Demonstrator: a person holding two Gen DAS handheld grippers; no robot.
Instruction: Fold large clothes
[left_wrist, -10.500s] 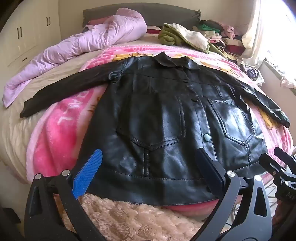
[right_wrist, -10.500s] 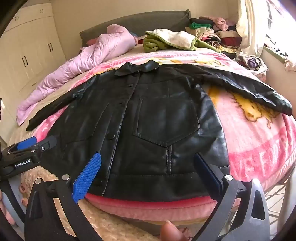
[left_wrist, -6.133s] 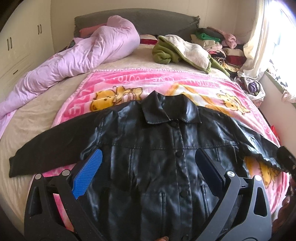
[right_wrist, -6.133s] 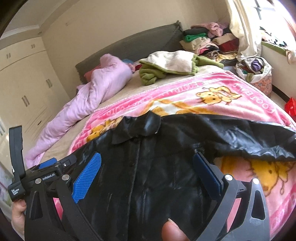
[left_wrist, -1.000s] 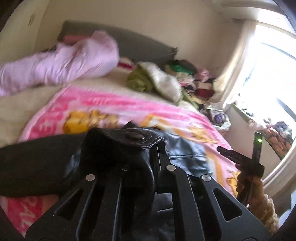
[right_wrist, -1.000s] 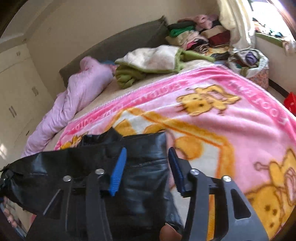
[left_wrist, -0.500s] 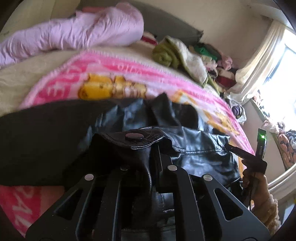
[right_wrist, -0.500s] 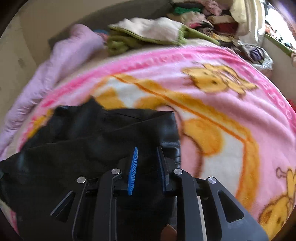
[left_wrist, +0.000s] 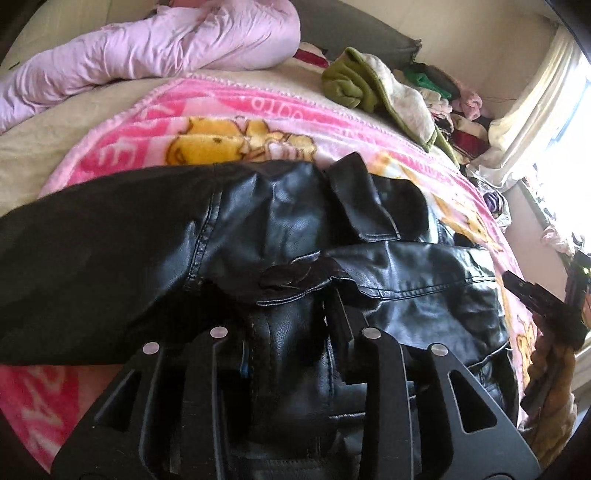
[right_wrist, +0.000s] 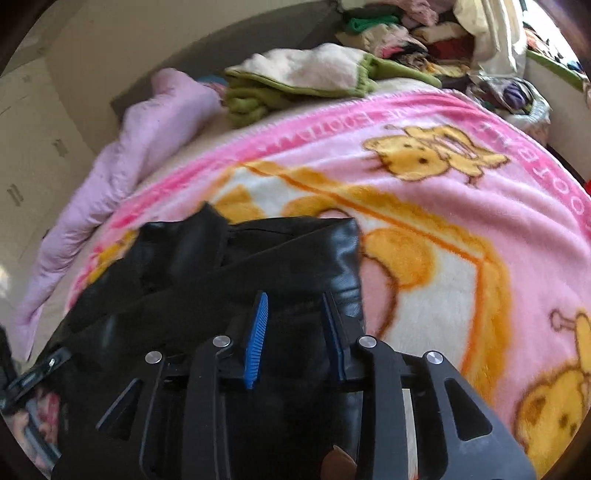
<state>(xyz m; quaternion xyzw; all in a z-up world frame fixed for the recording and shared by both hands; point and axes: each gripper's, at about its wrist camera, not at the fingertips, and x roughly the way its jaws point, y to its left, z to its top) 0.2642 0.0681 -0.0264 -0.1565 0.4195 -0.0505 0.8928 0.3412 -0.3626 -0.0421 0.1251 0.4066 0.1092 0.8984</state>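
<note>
My left gripper (left_wrist: 291, 325) jaws just easing apart, perhaps still pinching the black leather jacket (left_wrist: 369, 266), right gripper (right_wrist: 295, 336) parted over its fold, pink blanket (right_wrist: 461, 229) at two o'clock.

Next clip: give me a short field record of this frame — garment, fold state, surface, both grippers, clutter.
garment: black leather jacket
fold state: bottom part doubled up over the chest; one sleeve spread out flat; collar showing
surface: pink cartoon blanket on a bed
left gripper: jaws have just been opening, jacket bunched between them
right gripper: jaws have just been opening, blue pads apart, jacket edge beneath
clutter: lilac duvet, green and cream fleece, heap of clothes by the window
</note>
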